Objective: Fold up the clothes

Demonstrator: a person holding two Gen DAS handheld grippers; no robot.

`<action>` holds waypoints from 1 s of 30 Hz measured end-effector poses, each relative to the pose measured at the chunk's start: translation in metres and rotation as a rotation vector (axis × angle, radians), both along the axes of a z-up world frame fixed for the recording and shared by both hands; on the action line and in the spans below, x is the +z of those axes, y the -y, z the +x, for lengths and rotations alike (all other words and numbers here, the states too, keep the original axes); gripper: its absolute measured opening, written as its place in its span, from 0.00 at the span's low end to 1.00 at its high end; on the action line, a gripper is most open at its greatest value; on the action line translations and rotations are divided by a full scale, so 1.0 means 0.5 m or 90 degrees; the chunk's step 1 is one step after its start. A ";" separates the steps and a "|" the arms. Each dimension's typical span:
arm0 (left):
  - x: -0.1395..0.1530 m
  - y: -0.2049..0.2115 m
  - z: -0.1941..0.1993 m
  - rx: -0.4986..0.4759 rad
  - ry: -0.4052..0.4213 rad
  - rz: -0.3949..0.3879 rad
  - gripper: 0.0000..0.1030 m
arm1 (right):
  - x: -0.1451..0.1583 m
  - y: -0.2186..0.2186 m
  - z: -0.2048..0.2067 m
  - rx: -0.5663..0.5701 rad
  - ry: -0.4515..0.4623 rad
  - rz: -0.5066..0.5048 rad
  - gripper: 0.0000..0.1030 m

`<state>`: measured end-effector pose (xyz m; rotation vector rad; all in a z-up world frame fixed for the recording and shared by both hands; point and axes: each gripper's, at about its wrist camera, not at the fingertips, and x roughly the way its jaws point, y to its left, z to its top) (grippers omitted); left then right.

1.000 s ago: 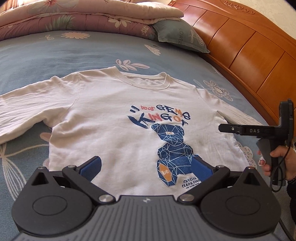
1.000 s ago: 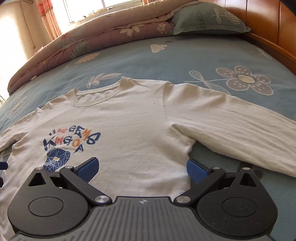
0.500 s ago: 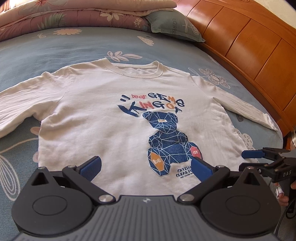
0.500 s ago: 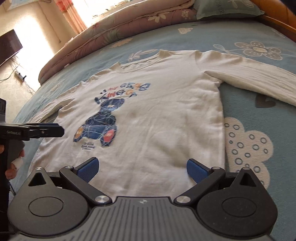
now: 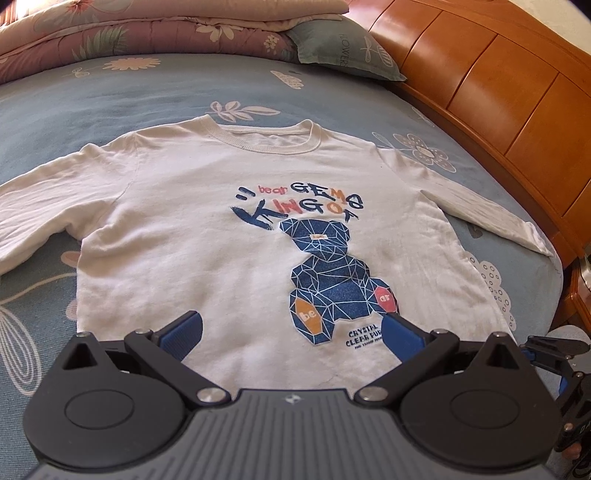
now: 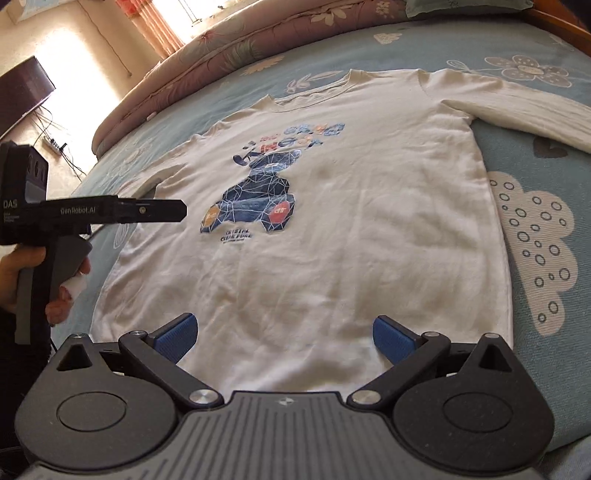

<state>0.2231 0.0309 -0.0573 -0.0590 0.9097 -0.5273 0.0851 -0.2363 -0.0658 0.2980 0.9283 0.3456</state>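
A white long-sleeved shirt with a blue bear print lies flat and face up on the bed, both sleeves spread out; the right wrist view shows the shirt too. My left gripper hovers open over the hem near the bear print, holding nothing. My right gripper is open above the hem's right part, also empty. In the right wrist view the left gripper shows side-on at the left, held by a hand. Part of the right gripper shows at the left wrist view's lower right edge.
The blue flowered bedsheet surrounds the shirt. A folded quilt and a pillow lie at the head. A wooden bed frame runs along the right side. The room floor and a curtain lie beyond the bed's left edge.
Both grippers have drawn back toward the shirt's hem, so more of the shirt shows. The right gripper swung left from the sleeve toward the body. Both stayed open.
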 end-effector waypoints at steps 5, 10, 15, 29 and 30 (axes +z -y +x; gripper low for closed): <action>0.009 -0.008 -0.006 -0.005 0.000 -0.002 0.99 | 0.012 0.011 -0.033 -0.024 -0.020 -0.030 1.00; 0.018 -0.023 -0.016 -0.013 0.008 0.001 0.99 | 0.044 -0.049 -0.034 0.023 0.009 -0.041 1.00; 0.034 -0.058 -0.012 0.011 0.016 -0.010 0.99 | 0.059 -0.164 -0.001 0.103 0.046 -0.119 1.00; 0.038 -0.082 -0.008 0.026 0.018 -0.023 0.99 | 0.011 -0.402 -0.036 0.315 0.089 -0.212 1.00; 0.037 -0.080 -0.009 0.023 0.018 -0.022 0.99 | 0.020 -0.400 -0.039 0.325 0.096 -0.201 1.00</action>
